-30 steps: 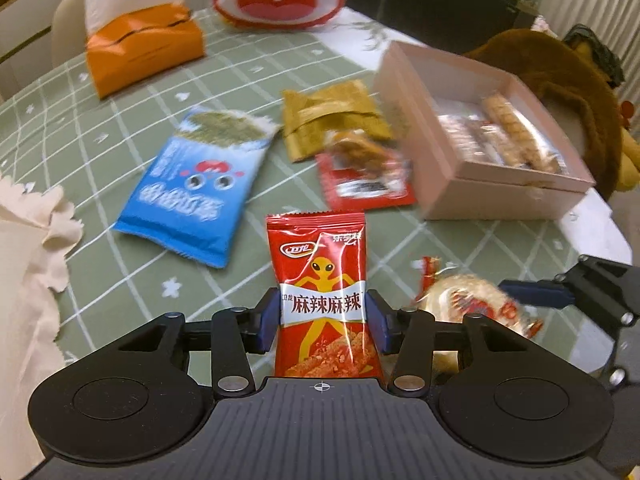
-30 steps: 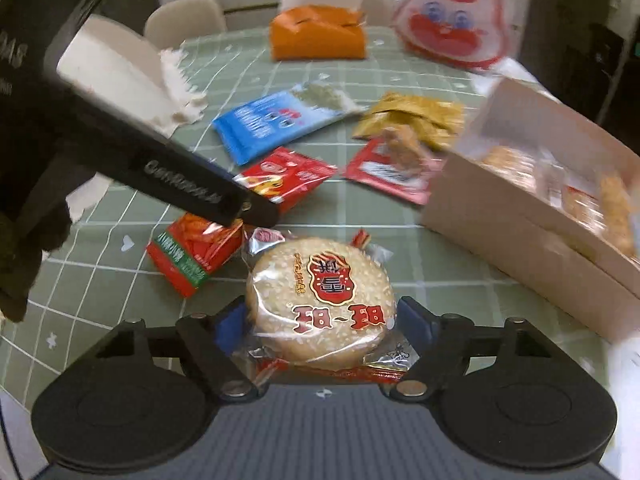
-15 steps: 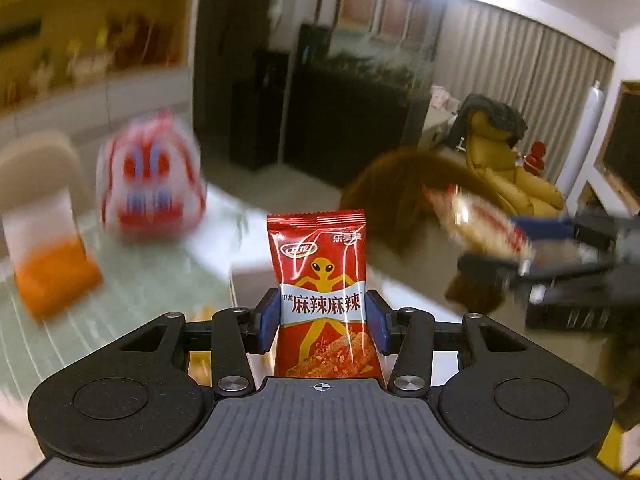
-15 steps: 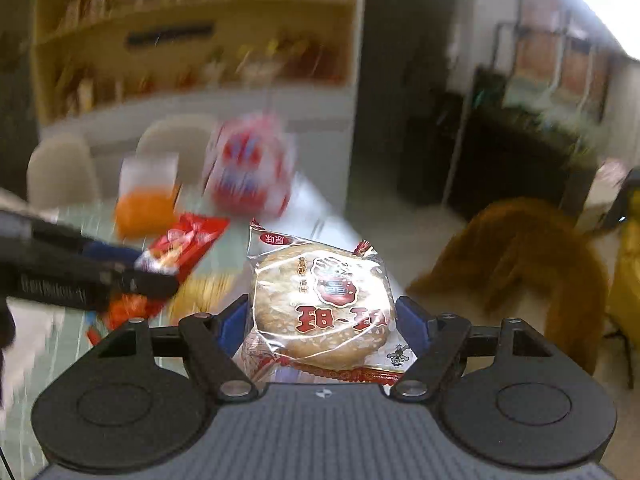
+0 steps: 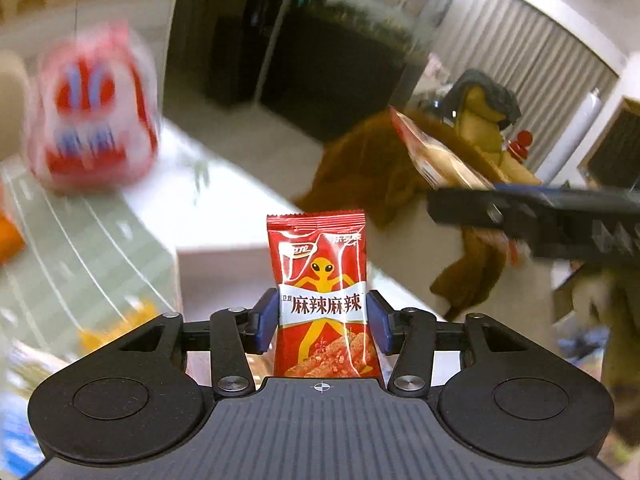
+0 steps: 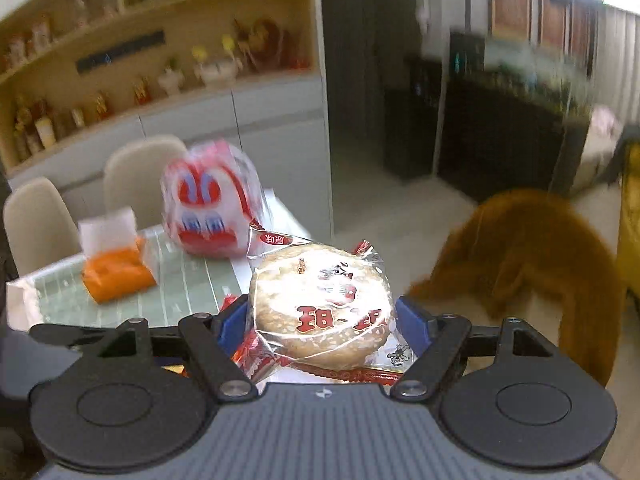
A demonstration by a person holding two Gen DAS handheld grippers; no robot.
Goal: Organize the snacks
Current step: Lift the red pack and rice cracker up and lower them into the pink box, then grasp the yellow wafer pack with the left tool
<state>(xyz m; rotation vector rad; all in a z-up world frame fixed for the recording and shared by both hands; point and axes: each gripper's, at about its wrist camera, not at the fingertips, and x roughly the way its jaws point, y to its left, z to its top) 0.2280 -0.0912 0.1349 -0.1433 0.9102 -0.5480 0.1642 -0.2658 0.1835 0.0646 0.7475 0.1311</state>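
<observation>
Over on the left, the left gripper has a small red packet standing upright between its blue pads. The packet has a crimped top edge, a yellow alien figure down its middle, a white band with dark Chinese characters across it, and a picture of crumbly red snack pieces at the bottom. The jaws are easing open just now, though the pads sit right against the packet's sides and it has not slipped. It is held up in the air above the table.

Beyond it the view is smeared. A round red-and-white bag with a cartoon face sits at the far left of the table, with a pale box just behind the packet. A brown furry throw hangs over a chair past the table's edge.

To the right, the right gripper carries a round sesame-speckled rice cracker in a clear wrapper with red characters on its front and a red crimped seam below. Its blue pads grip both sides at a fairly wide spread, and it too is lifted clear of the table. In the left camera this gripper reaches in from the right edge, level with the throw.

Behind the cracker stand an orange tissue pouch, two pale chairs and a shelf wall of small ornaments.
</observation>
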